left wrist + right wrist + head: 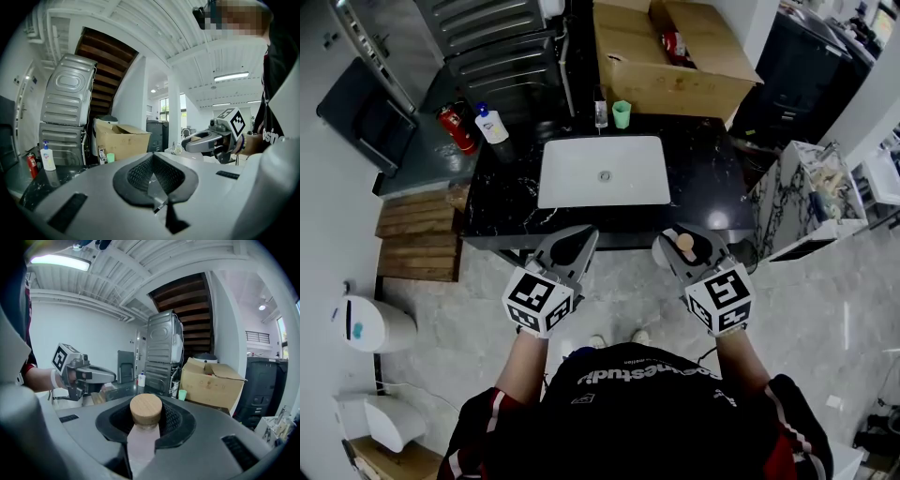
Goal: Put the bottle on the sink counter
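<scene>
A pale pink bottle (pixel 140 446) with a round wooden cap (pixel 146 408) sits between the jaws of my right gripper (pixel 146 427), which is shut on it. In the head view this bottle (pixel 684 243) and the right gripper (pixel 677 244) hover just in front of the black marble sink counter's (pixel 703 187) front edge, right of the white basin (pixel 581 178). My left gripper (pixel 582 234) is level with it, in front of the basin, shut with nothing in it. The pads of the left gripper (pixel 157 187) meet in its own view.
On the counter's back stand a white soap bottle (pixel 491 124), a red extinguisher (pixel 457 127), a small clear bottle (pixel 600 112) and a green cup (pixel 622 114). A cardboard box (pixel 675 66) sits behind. Wooden planks (pixel 417 234) lie left, a marble cabinet (pixel 811 197) right.
</scene>
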### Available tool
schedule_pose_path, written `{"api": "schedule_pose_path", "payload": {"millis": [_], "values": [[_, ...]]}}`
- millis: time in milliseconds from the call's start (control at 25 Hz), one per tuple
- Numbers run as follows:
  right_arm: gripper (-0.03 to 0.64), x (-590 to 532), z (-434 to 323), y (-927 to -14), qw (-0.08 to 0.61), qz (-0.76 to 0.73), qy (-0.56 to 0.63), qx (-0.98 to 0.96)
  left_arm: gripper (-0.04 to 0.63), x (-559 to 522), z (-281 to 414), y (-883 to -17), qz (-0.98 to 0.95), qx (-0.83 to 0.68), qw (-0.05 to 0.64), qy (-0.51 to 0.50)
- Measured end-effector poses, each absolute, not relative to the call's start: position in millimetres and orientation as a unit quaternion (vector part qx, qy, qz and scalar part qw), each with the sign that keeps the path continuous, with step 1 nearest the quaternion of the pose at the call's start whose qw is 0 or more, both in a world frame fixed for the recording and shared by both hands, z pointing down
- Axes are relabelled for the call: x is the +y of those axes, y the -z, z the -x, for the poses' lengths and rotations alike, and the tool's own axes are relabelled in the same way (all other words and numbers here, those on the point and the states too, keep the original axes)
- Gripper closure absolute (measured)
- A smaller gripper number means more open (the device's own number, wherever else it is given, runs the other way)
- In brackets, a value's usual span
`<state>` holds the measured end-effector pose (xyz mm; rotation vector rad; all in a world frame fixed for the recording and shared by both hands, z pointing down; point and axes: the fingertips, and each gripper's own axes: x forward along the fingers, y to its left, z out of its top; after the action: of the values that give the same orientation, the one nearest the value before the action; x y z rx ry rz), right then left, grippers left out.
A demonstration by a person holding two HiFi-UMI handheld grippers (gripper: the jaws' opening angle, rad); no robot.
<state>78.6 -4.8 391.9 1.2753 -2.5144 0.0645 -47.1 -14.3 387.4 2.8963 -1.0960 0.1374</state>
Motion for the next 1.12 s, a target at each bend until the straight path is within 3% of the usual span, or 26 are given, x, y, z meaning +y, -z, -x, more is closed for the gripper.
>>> {"api": "schedule_pose_path", "payload": {"millis": [640,1120], "values": [[0.489,-27,-100,-397,0.151,-0.427,-0.032,-0.891,0.583,-47,17,-385,-0.928,-0.367,0.029,-0.051],[0.489,-126,-77,-406,0.150,-0.458,-0.034,-0.875,0.583,-156,36,-398,-0.942,-0.333,0.029,-0.041]]}}
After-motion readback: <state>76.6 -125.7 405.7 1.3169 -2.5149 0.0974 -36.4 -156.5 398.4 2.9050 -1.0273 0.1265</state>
